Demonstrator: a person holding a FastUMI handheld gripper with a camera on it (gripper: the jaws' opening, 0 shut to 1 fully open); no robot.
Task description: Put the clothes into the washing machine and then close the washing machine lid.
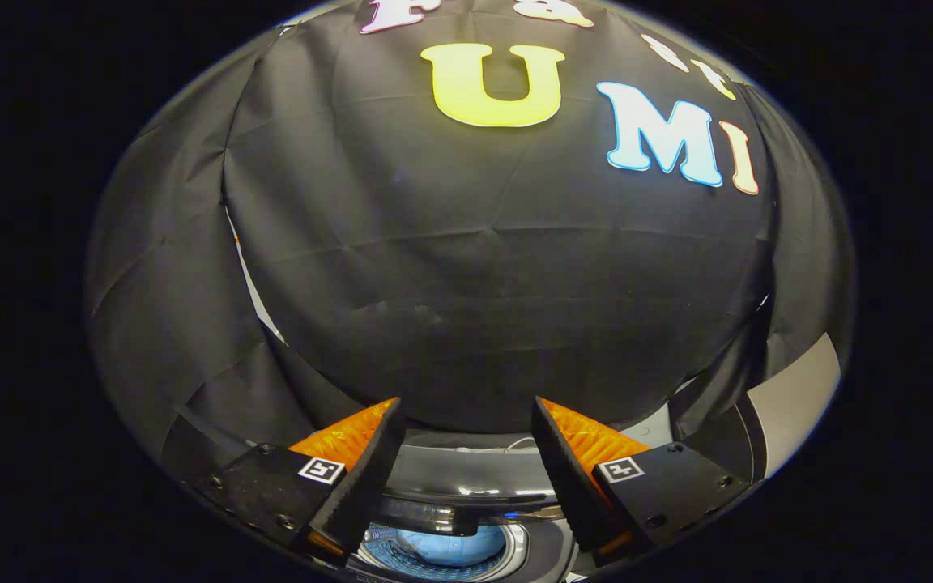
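Note:
My gripper (466,405) is open, its two fingers spread wide with nothing between them, held high and facing the black booth wall. Below and between the fingers lies the washing machine (466,478), seen from above, with its dark glossy lid (434,516) raised over the round drum opening. Inside the drum rests a light blue piece of clothing (446,549). The fingers are well above the lid and apart from it.
Black cloth wall (483,308) stands close ahead, beyond the machine. A pale grey panel (794,397) shows to the right of the right finger. A thin white strip (252,287) shows at a cloth seam on the left.

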